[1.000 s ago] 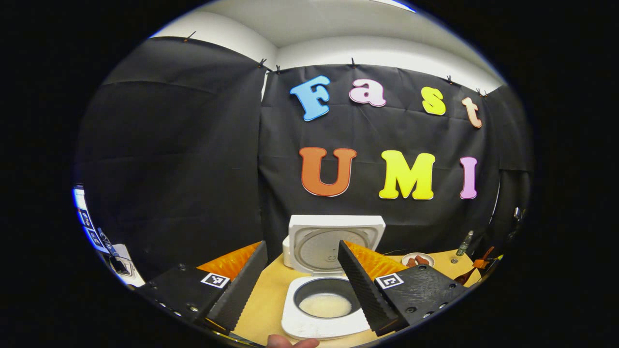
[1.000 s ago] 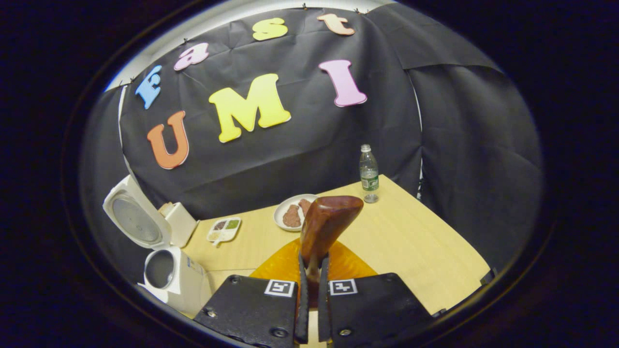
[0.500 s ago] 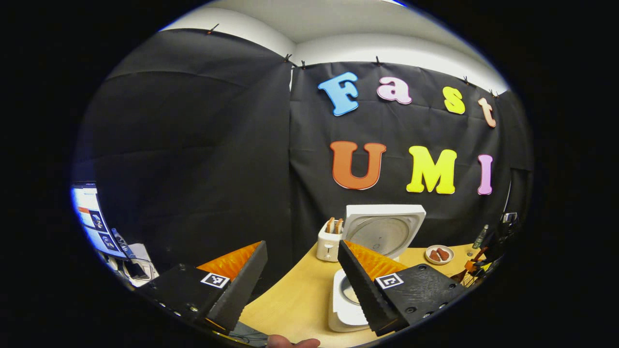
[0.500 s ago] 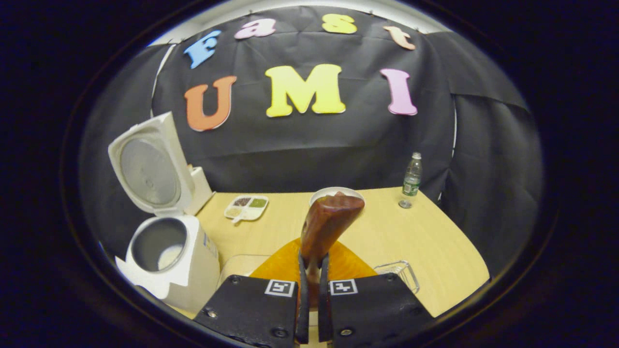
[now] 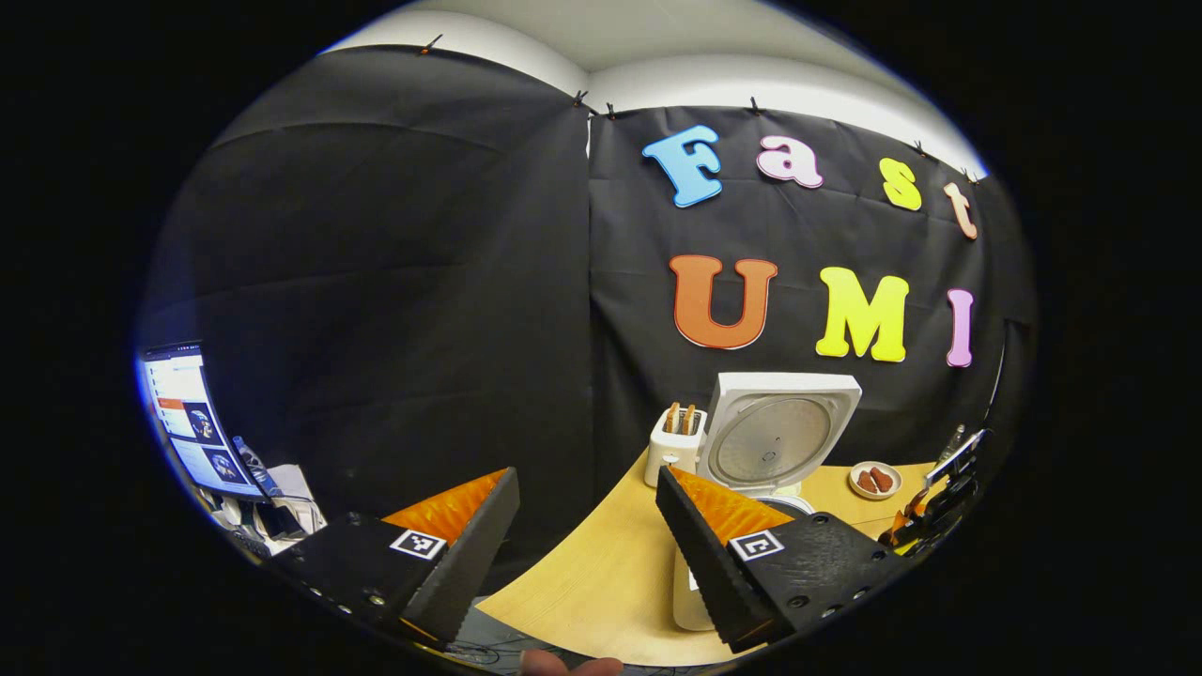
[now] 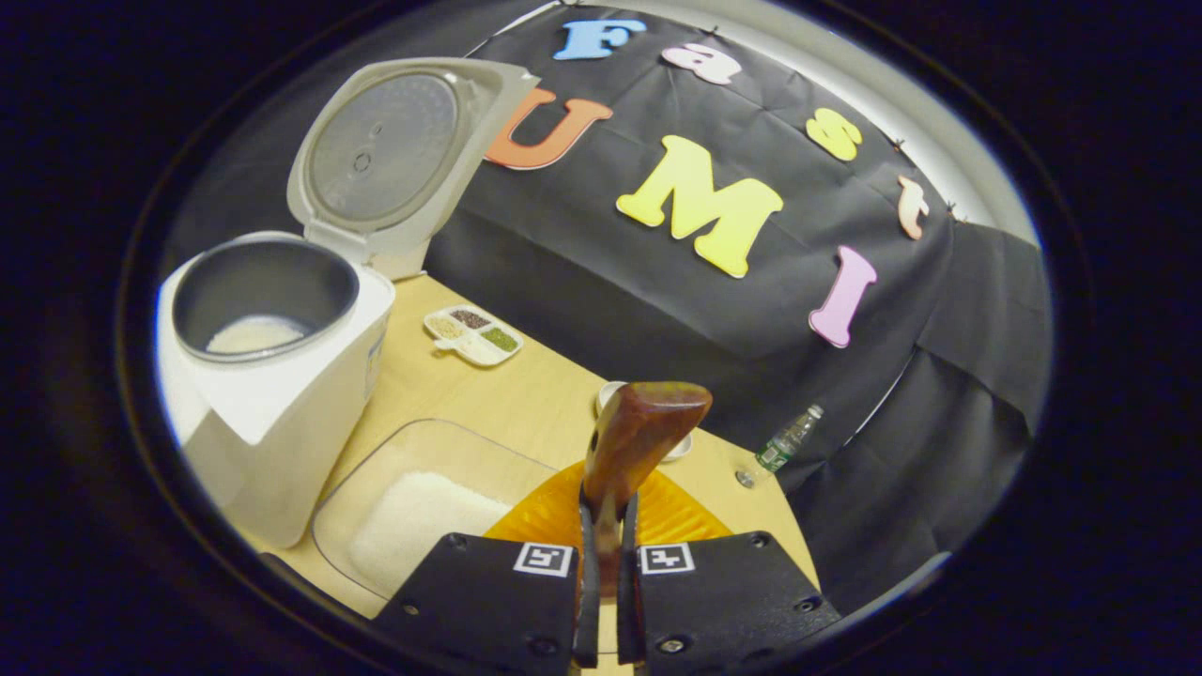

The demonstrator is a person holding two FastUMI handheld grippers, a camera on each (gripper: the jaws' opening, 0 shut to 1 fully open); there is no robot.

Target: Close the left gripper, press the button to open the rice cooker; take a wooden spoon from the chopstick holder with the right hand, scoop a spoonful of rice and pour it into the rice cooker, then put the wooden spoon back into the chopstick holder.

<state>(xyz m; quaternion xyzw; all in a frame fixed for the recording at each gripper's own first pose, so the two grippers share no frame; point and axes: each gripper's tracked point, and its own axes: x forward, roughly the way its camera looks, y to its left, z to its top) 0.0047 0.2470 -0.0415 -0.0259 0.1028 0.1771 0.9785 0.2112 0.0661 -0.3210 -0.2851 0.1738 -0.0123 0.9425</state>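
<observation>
With the right hand-held gripper (image 6: 601,582) clamped on the wooden spoon (image 6: 639,441) and the left hand-held gripper (image 5: 587,545) apart, a loose grip could twist the spoon, spilling rice beside the rice cooker (image 6: 272,376).

left tool (image 5: 587,540) jaws apart, empty | rice cooker (image 5: 779,441) lid up | toaster (image 5: 674,446) beside it

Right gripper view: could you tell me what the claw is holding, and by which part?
The right claw is shut on the wooden spoon, gripping its handle; the bowl sticks up ahead.
</observation>
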